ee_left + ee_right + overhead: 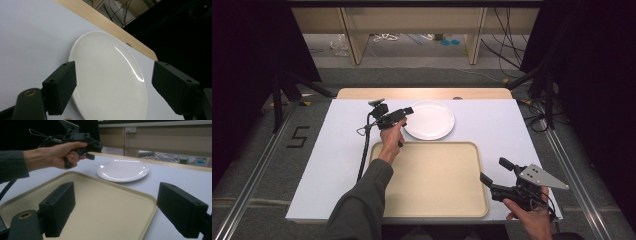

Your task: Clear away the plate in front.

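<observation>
A beige tray (432, 200) lies on the white table (492, 125).

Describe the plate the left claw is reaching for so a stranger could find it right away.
Start at the big beige tray on the white table. Just beyond the tray's far edge lies the plate, with the open left claw at its rim. It is round, plain glossy white and empty, unlike the rectangular beige tray.
</observation>
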{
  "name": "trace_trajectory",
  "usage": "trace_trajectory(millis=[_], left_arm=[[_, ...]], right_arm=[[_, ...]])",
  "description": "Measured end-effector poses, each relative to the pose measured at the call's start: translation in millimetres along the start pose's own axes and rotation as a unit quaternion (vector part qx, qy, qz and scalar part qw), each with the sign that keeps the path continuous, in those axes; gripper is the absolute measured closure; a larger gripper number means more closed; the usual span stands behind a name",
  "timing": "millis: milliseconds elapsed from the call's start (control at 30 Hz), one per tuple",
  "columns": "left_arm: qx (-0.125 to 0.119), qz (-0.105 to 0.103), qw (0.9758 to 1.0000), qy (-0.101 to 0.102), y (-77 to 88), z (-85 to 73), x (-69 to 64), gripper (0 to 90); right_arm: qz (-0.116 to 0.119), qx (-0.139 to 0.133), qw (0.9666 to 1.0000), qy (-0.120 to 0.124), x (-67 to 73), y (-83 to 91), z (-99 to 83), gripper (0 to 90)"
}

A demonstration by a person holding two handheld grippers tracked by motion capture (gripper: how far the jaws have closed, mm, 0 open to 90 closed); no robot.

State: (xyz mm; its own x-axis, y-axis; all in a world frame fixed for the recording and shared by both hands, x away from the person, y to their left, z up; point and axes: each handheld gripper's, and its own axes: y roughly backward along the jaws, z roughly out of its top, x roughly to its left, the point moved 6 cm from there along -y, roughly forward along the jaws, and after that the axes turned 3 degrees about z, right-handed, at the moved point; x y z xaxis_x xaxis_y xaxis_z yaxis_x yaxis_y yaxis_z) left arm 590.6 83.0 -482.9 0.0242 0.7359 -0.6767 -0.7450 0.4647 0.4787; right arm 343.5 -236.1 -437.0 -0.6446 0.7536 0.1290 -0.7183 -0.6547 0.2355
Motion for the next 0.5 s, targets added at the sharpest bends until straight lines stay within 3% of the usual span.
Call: trace_trajectory(millis=[67,233,300,500], left_arm=[[-0.002,0.001,1.0000,0.004,-2.1,-2.0,0.8,19.3],[-0.015,0.007,0.9993,0.033,-9.1,-6.6,8.4,20.7],[-0.018,0.016,0.9990,0.037,-10.9,-8.2,13.5,21.0],[-0.019,0.015,0.9983,0.054,-15.8,-13.2,19.4,21.0]], right_arm=[[-0.004,0.010,0.9999,0.003,-0.7,1.8,-0.5,16.2],[0.000,-0.009,1.0000,0.003,-0.6,0.0,1.0,16.3],[0.001,-0.009,1.0000,0.004,-0.4,0.4,1.0,16.3],[0.003,-0.009,0.9999,0.003,0.2,-0.3,0.8,16.3]])
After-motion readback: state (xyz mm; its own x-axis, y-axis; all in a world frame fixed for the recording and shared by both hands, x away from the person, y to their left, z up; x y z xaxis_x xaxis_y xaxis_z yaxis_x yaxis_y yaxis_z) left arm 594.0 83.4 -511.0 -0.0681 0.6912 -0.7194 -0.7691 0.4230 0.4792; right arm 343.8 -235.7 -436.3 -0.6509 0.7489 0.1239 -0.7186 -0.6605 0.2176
